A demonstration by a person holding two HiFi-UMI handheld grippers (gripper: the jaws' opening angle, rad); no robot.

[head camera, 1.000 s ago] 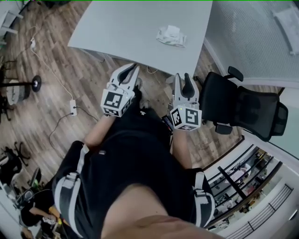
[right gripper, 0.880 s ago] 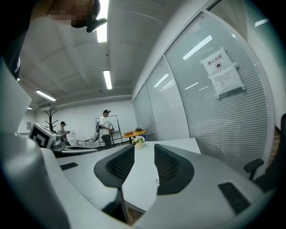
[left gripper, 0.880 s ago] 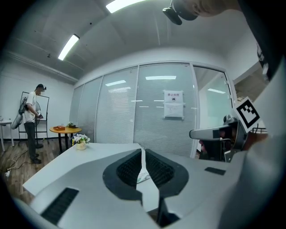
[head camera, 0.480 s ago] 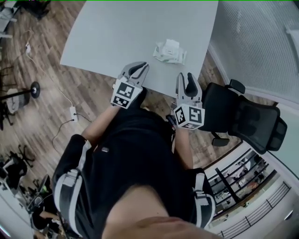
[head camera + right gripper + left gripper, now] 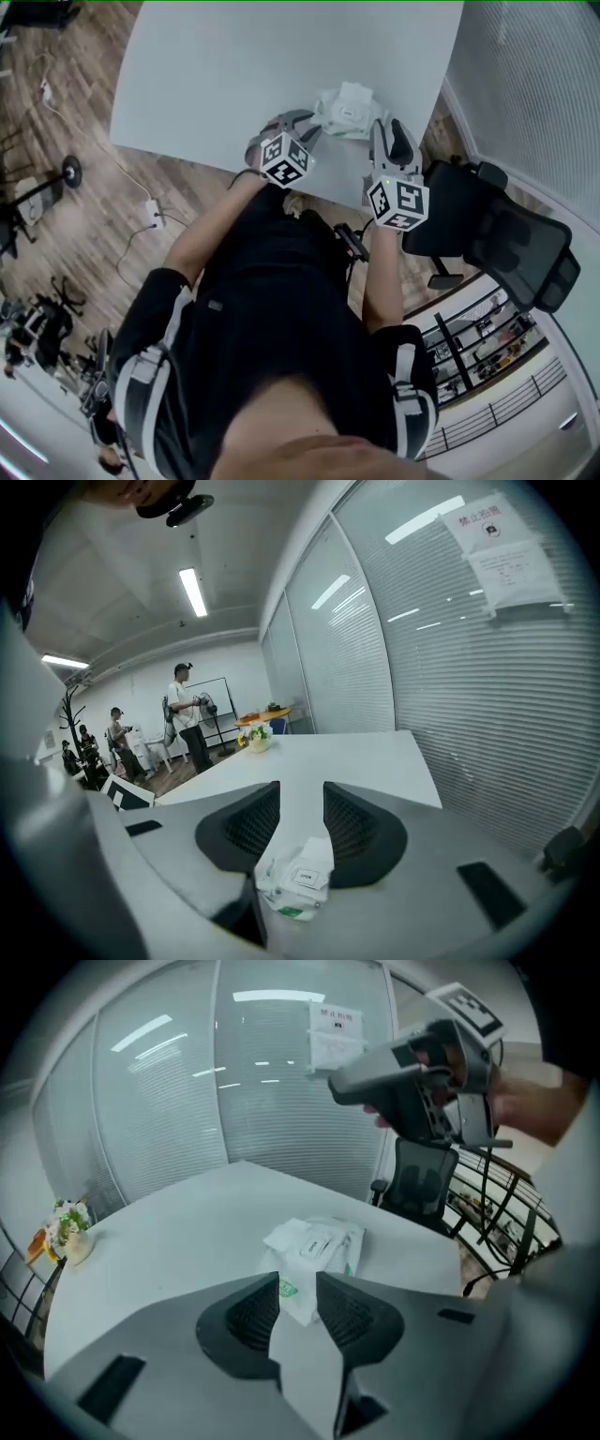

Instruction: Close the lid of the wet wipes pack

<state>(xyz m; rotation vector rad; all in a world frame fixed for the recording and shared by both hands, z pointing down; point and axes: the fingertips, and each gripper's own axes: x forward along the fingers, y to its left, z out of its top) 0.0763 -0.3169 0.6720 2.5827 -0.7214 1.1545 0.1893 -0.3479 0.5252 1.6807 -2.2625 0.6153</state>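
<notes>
Now we hold both grippers over the near edge of the white table [image 5: 234, 66], one on each side of the wet wipes pack [image 5: 345, 108]. The pack lies crumpled on the table close to its near right corner, a short way in from both edges. Our left gripper [image 5: 302, 122] points down at it from the left, jaws apart with nothing between them; the pack sits just beyond their tips. Our right gripper [image 5: 388, 127] comes in from the right, its jaws opening, with the pack showing low in the gap and the pads not pressing on it. Left of the pack and beyond it, the tabletop runs wide. A black office chair [image 5: 497, 234] stands just right of the near corner, close to our right gripper, and a glass wall with blinds [image 5: 525, 84] runs along the table's right side.
</notes>
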